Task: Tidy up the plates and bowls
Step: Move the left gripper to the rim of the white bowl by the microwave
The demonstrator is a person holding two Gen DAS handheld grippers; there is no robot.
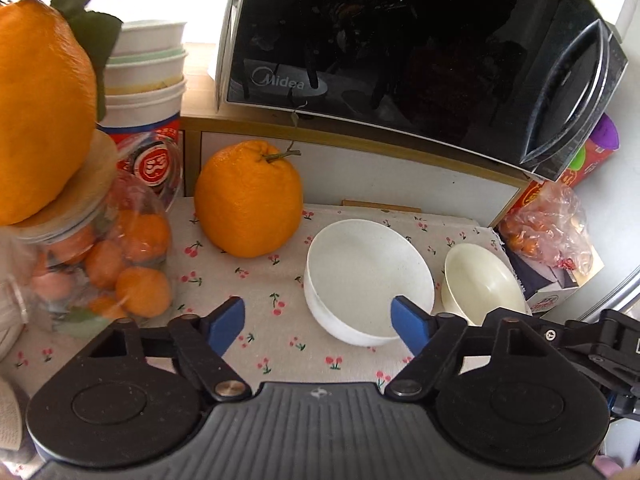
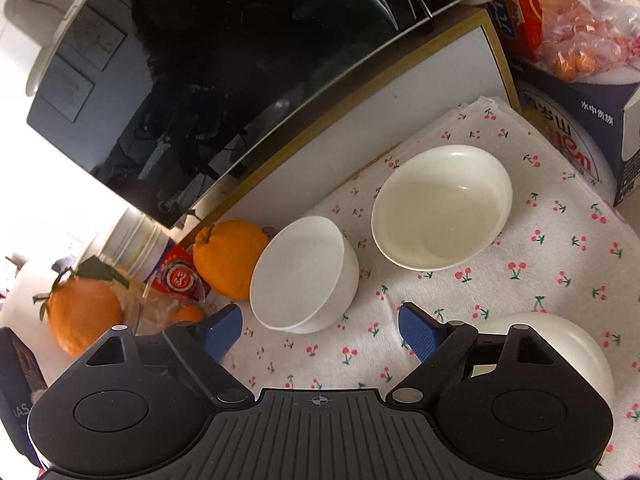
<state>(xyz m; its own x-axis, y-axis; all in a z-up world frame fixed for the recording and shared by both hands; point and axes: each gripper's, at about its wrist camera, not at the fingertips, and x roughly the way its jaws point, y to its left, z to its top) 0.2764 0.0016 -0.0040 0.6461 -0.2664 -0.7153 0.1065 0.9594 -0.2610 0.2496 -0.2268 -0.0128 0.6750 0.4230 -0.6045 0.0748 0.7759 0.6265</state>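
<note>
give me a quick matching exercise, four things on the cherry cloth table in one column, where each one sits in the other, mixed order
Things
1. white bowl
2. cream bowl
3. big orange
4. glass jar

Places
A. topped by a wooden lid with another orange on it
B. on the cloth, nearest the plastic bag of fruit
C. on the cloth below the microwave's Midea logo, stem up
D. on the cloth between the orange and the cream bowl, just ahead of the open left tool

Pairs: 1-D, 2-B, 3-C, 4-A
</note>
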